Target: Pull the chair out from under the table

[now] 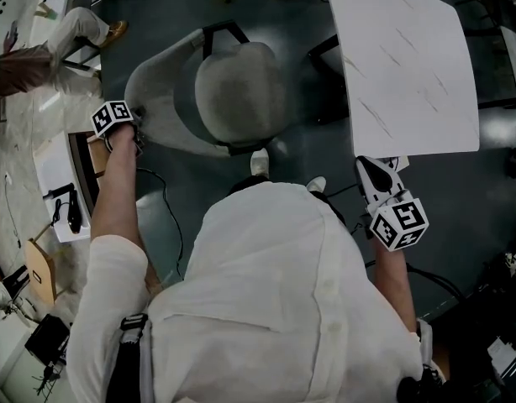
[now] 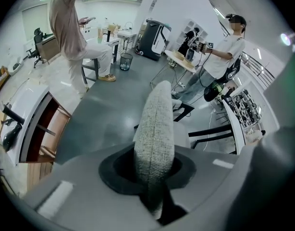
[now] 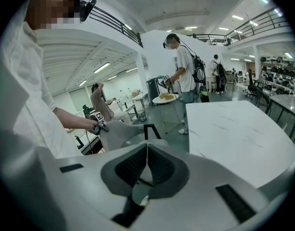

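Observation:
A grey fabric chair stands on the dark floor to the left of the white marble-look table, apart from it, with its curved backrest towards me. My left gripper is at the backrest's left end. In the left gripper view the padded rim is clamped between the jaws of that gripper. My right gripper hovers at the table's near edge, and in the right gripper view the gripper is shut with nothing in it. That view also shows the chair and table.
A wooden shelf unit stands close to my left arm. A cable trails on the floor by my feet. A person sits on a stool at the far left. Further off, another person stands by a round table.

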Demonstrator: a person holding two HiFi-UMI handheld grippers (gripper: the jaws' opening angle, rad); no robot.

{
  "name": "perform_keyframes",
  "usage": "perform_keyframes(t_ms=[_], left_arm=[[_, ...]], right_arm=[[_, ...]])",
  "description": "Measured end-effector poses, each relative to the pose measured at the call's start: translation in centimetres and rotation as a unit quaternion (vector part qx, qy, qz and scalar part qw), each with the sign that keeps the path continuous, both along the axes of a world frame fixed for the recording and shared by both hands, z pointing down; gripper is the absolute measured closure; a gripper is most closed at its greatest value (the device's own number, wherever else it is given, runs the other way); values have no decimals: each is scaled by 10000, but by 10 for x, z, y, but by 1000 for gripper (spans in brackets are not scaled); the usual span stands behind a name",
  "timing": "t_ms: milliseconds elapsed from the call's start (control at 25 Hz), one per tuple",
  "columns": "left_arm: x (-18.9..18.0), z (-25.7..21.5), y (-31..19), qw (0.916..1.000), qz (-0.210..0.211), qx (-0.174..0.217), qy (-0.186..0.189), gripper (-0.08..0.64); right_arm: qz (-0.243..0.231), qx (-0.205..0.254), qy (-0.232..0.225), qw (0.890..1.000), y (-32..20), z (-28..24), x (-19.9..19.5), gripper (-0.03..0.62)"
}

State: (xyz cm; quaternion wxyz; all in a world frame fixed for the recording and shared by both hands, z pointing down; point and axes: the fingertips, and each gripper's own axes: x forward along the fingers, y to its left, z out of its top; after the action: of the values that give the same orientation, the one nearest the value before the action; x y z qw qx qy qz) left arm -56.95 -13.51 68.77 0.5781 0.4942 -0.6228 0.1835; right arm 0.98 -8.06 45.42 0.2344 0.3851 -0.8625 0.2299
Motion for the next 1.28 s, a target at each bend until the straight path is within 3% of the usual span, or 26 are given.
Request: perform_keyframes(t_ms=[400,720,840,960,1120,1280], left_arm=[[-34,-2,16,9999,-70,-49,-149,488],[-37,1,17,9990,26,-136,-413,470],[-41,1,20,9959,196,-332,-821,453],[-55,-13,20,9866,425,-322,-1545,419],[-48,-50,22,9776,532,119,-2034,417],[-2,-88,34,9695,698,705,-2241,417]], right_arm=[[4,-50,62,10000,4,2,3,583],[16,-152,46,9999,14,6,6,583],[38,-196,45,9998,19,9,11,583],[50,-208,12,9998,24,11,18,583],[42,-124,-68,9999,32,11,36,583],[-113,50,-168,9998,44,5,57,583]])
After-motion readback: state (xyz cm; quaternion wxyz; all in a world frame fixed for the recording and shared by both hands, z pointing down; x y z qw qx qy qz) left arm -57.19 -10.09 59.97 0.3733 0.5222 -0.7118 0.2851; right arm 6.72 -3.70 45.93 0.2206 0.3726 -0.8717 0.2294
